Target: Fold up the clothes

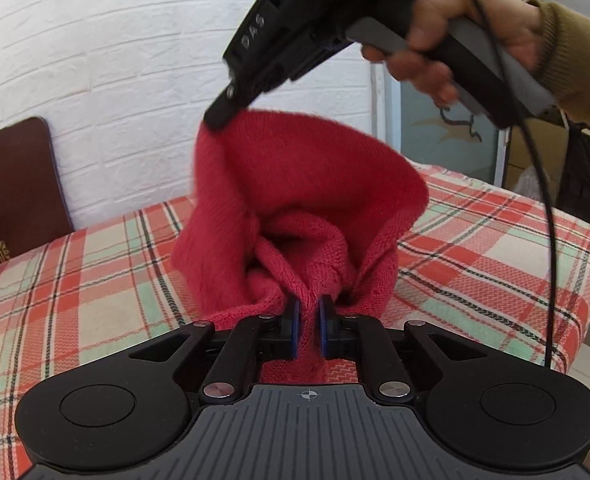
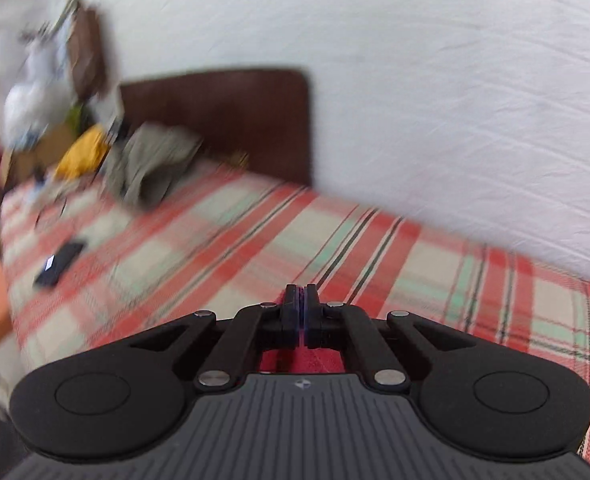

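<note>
A red knitted garment [image 1: 295, 200] hangs in the air above the plaid bed cover [image 1: 95, 264]. My left gripper [image 1: 308, 320] is shut on a bunched fold of its lower edge. My right gripper [image 1: 219, 118], seen from the left wrist view with the hand holding it, grips the garment's upper edge and lifts it. In the right wrist view my right gripper [image 2: 303, 300] has its pads pressed together, with red knit [image 2: 295, 360] showing under the fingers. That view is blurred.
A brown headboard [image 2: 235, 116] stands against the white wall. A grey-green garment [image 2: 151, 164], a yellow cloth [image 2: 81, 156] and a dark phone [image 2: 59, 264] lie at the bed's far end. Boxes and a door [image 1: 447, 132] stand beyond the bed's right edge.
</note>
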`<state>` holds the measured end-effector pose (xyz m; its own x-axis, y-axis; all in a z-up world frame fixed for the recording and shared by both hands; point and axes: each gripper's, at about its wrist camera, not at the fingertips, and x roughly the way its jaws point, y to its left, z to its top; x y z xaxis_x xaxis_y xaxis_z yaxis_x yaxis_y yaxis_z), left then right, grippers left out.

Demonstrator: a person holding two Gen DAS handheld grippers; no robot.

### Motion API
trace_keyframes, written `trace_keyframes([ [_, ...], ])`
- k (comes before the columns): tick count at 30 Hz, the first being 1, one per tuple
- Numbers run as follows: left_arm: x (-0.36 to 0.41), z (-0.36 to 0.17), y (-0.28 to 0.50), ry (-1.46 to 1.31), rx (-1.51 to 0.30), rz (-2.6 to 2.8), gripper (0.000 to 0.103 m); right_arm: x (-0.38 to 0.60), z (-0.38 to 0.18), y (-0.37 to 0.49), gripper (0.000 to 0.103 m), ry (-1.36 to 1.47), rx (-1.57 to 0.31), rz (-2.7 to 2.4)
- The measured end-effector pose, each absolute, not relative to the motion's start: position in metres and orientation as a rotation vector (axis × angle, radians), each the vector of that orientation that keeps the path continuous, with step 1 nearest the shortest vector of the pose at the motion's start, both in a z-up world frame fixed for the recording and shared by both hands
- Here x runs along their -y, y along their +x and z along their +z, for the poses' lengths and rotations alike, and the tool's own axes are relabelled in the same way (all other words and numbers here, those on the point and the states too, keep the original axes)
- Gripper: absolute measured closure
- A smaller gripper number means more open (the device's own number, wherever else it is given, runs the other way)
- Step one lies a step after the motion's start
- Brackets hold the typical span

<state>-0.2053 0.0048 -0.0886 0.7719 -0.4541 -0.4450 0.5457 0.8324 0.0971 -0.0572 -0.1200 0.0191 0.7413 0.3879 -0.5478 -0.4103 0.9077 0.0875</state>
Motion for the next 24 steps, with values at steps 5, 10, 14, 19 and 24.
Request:
trace_keyframes([
  [5,-0.023,-0.075,-0.210,0.196,-0.367,-0.481,0.098,0.160,0.033,-0.042,0.101,0.089,-0.510,0.300],
  [10,-0.050,-0.069,-0.205,0.181,-0.354,-0.354,0.100,0.197,0.027,-0.040,0.101,0.165,-0.505,0.212],
  [14,-0.069,-0.083,-0.194,0.152,-0.435,-0.271,0.103,0.213,0.000,-0.045,0.101,0.180,-0.565,0.164],
  [19,-0.086,-0.089,-0.199,0.095,-0.503,-0.269,0.103,0.225,-0.052,-0.057,0.101,0.235,-0.714,0.145],
  [24,-0.063,-0.061,-0.198,0.148,-0.378,-0.354,0.074,0.222,-0.079,-0.070,0.101,0.275,-0.775,0.167],
])
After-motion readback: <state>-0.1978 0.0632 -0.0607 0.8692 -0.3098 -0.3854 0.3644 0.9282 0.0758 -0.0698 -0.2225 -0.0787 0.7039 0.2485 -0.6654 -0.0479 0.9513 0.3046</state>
